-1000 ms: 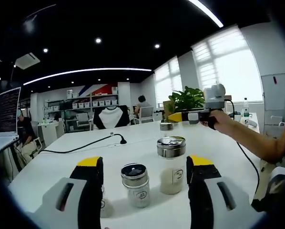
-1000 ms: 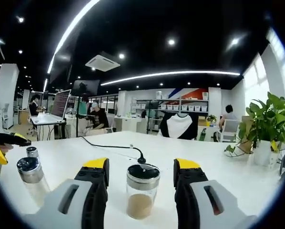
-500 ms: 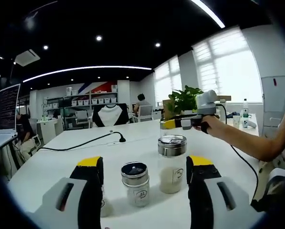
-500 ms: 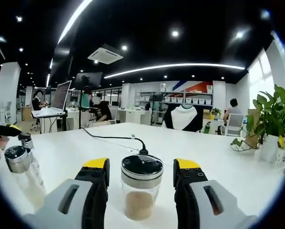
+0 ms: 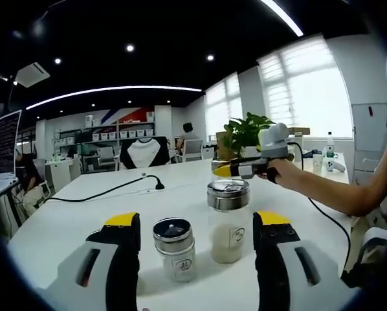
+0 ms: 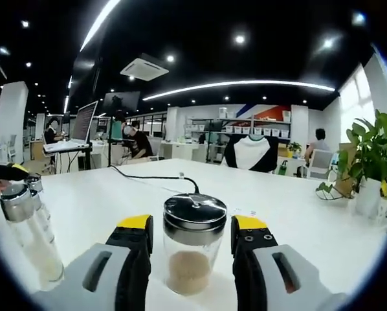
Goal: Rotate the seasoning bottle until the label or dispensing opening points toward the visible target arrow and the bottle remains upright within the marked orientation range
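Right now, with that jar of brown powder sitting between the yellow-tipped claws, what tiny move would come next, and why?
Probably close the right gripper on the brown seasoning jar. Its jaws stand open on either side of the jar, seemingly not yet pressing the glass, and it must be held before it can be turned. I see no target arrow.

Bright window point(image 5: 307, 84) glare, dark ceiling, fisheye bending edges.

Both views low over the white table point(image 5: 64, 220), close to jars, facing the office shelves point(image 6: 242, 133)
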The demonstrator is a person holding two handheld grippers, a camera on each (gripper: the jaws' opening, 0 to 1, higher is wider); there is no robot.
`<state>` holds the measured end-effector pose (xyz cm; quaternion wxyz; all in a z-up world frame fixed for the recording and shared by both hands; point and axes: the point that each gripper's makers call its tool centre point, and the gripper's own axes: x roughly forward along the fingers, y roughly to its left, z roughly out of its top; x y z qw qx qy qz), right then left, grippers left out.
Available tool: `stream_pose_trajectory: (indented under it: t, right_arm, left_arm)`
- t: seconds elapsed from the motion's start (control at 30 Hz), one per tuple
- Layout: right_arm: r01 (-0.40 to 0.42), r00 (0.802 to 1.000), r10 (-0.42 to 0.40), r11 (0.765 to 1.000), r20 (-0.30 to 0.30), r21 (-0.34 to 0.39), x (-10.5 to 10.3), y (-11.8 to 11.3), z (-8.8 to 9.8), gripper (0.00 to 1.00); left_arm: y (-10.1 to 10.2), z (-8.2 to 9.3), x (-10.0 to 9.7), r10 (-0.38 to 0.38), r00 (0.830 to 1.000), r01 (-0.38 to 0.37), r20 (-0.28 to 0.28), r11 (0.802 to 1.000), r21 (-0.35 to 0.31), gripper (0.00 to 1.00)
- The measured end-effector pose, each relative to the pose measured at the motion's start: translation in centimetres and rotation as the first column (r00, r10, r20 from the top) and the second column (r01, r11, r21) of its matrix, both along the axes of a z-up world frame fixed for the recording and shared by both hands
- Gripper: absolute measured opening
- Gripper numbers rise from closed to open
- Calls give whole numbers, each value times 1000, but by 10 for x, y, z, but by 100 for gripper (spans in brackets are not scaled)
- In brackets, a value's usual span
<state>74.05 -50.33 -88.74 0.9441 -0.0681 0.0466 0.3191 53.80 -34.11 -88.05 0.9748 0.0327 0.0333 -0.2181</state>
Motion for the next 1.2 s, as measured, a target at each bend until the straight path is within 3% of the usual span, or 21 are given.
stream_pose_trajectory:
  t: [0.37,0.43,0.6,0.67,0.77,0.93,1.2]
  right_arm:
    - [22,1000,-22,1000,-10,17,4,5,-1,42]
    - [66,997,-69,994,42,84,8,2,12,38]
    - [57,998,-59,997,23,60,7,3,7,38]
    - [53,998,-55,997,30,58,6,3,7,38]
    - [46,995,-47,999,91,14,4,6,9,37]
    - [43,995,-42,999,94,-10,2,8,10,37]
    - [76,991,-84,994,103,79,0,-7,27,37]
  left_arm:
    - [6,1,-1,18,1000,-18,3,1000,-22,75]
    - [9,2,0,28,1000,-28,6,999,-21,75]
    - [13,1,-1,40,999,-40,0,999,-25,75]
    - [13,0,-3,41,999,-41,-2,999,-20,76]
    - [13,0,-4,39,999,-39,-3,999,-21,75]
    - [12,2,-4,40,999,-40,2,999,-22,76]
    - [23,9,-11,56,998,-56,10,998,-19,76]
